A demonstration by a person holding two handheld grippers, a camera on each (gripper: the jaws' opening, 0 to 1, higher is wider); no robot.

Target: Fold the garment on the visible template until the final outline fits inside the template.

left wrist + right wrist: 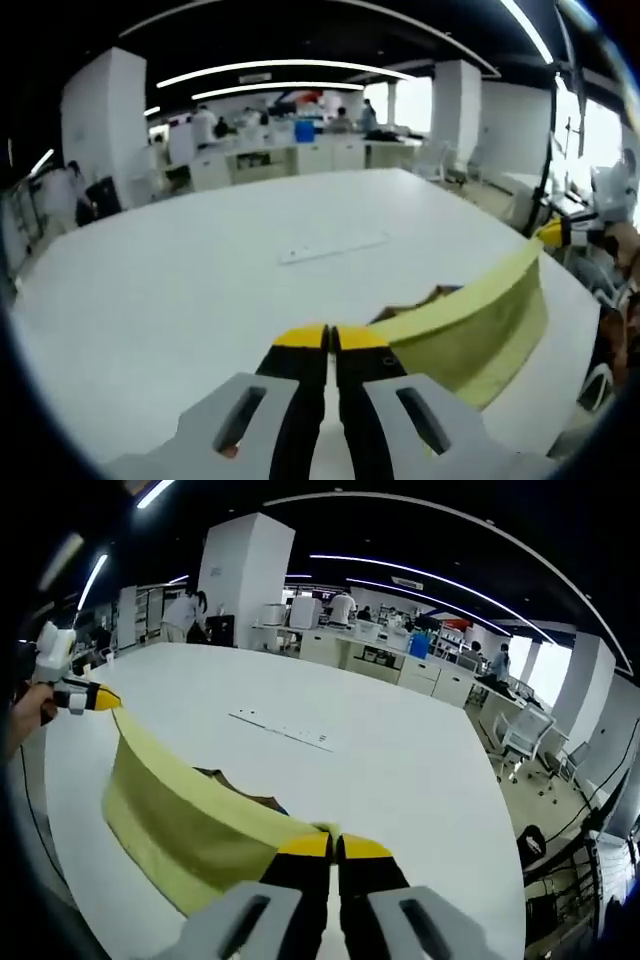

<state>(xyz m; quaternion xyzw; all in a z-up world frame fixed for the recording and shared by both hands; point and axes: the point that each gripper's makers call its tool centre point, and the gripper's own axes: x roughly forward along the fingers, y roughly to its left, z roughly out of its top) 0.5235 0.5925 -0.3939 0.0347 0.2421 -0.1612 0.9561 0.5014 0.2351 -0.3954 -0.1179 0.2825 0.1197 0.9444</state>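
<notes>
Both grippers, left gripper (330,338) and right gripper (334,842), are pinching opposite ends of the yellow garment (185,815), stretching it lengthwise between them, hanging above the white table (400,770).

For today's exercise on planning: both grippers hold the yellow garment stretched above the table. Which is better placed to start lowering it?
Neither clearly: left gripper and right gripper each clamp one end of the yellow garment, held taut over the white table. Probably lower both together.
</notes>
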